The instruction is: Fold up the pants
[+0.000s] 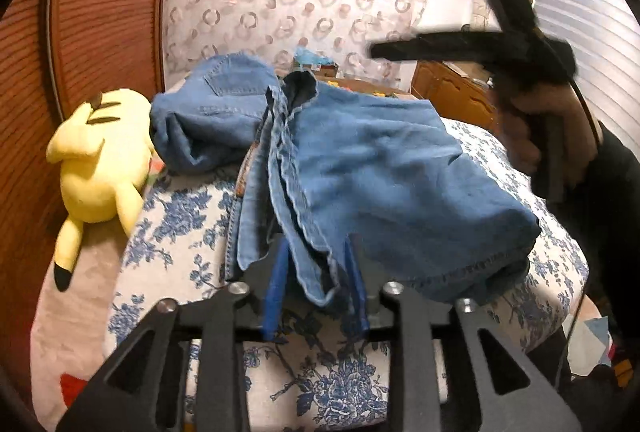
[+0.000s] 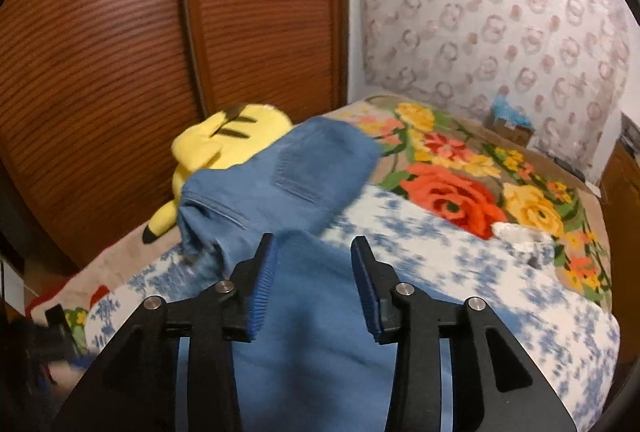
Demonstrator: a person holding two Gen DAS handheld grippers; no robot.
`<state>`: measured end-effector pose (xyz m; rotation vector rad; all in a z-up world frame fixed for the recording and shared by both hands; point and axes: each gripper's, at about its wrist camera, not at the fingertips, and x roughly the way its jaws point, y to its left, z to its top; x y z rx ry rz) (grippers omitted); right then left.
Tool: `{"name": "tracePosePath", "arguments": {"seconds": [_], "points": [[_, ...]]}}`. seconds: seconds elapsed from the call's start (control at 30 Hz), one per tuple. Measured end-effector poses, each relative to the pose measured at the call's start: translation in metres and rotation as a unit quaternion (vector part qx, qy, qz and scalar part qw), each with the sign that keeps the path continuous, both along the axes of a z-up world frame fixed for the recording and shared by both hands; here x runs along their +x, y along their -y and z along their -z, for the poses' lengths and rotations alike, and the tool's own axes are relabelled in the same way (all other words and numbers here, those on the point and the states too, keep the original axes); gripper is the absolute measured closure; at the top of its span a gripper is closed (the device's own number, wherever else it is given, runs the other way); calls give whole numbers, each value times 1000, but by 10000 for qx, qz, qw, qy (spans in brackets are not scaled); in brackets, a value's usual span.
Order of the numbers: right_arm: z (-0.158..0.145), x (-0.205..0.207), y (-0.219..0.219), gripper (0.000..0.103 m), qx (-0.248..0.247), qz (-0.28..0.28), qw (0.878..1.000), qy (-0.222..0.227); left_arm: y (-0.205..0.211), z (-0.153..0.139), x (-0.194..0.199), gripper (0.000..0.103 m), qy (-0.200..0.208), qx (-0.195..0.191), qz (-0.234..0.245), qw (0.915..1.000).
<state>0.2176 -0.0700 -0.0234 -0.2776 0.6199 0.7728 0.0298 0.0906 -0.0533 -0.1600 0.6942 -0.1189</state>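
Pants [image 1: 372, 167]: blue denim, folded on the bed [image 1: 176, 248], long axis running away toward the wallpaper, waist end far.
Left tongs [image 1: 316, 286]: spread, hem cloth loose between.
Right tongs [image 2: 314, 272]: spread above the denim.

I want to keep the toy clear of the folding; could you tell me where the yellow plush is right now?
The yellow plush lies at the left edge of the bed, against the wooden wardrobe door, just left of the jeans; in the right wrist view the denim partly overlaps it.

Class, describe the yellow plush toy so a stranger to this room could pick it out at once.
Start at the brown slatted wardrobe. At its foot, on the bed's edge, the plush toy lies beside the jeans. It is the only plain yellow thing there, with black stripes on its back and a black-tipped ear.
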Motion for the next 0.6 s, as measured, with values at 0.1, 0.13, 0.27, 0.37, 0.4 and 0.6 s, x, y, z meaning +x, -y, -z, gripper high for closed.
{"name": "tracePosePath", "arguments": {"seconds": [0.1,0.13,0.27,0.37,0.4,0.6], "points": [[4,5,41,64,-182,308,9993,56,4,-5,3,62,41,86,63,9999],[7,9,55,64,-208,433,9988,25,6,-6,4,61,59,92,74,9999],[20,20,92,64,-225,735,9969,-145,14,-7,11,60,49,119,59,9999],[32,26,105,64,-188,756,9963,-369,21,-4,15,60,-2,158,76,9998],[36,27,105,64,-202,771,9959,-438,24,-3,16,60,-28,169,96,9998],[70,58,110,64,-167,981,9904,-954,32,9,27,60,-198,314,133,9992]]}}
